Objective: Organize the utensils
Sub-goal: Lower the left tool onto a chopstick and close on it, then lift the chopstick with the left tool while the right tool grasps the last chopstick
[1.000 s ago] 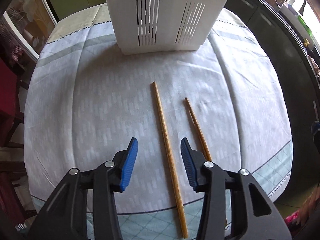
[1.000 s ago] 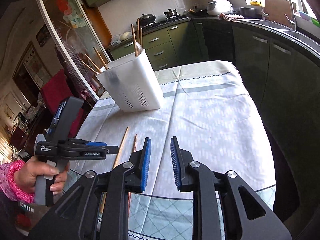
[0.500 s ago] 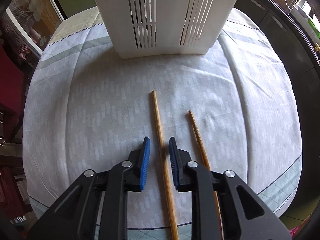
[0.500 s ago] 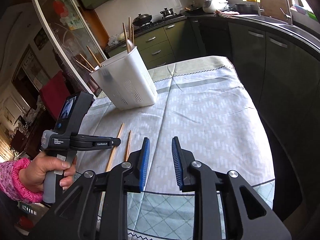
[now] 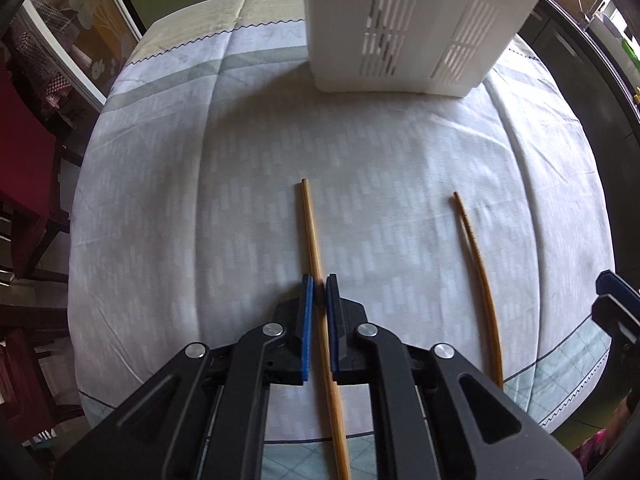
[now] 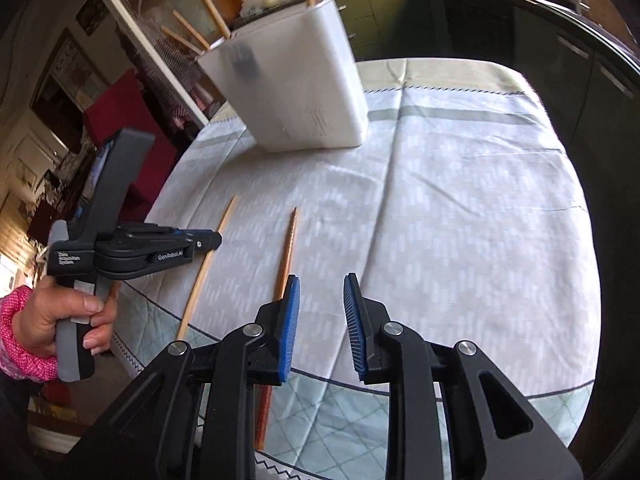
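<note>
While the left claw [image 5: 319, 285] squeezes one light chopstick [image 5: 312, 232] lying on the cloth [image 5: 168, 184], the right claw [image 6: 320, 292] gapes wide with nothing in it near the table's front edge, just beside the dark chopstick [image 6: 285, 252], and bare cloth stretches to the white bin [image 5: 416, 28].

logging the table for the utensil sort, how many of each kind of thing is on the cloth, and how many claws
chopsticks lying on the cloth: 2, a pale chopstick in the left claw and a darker chopstick near the right claw
white slotted holder: 1
claws: 2
total: 5
more sticks stand in the holder, too cropped to count
</note>
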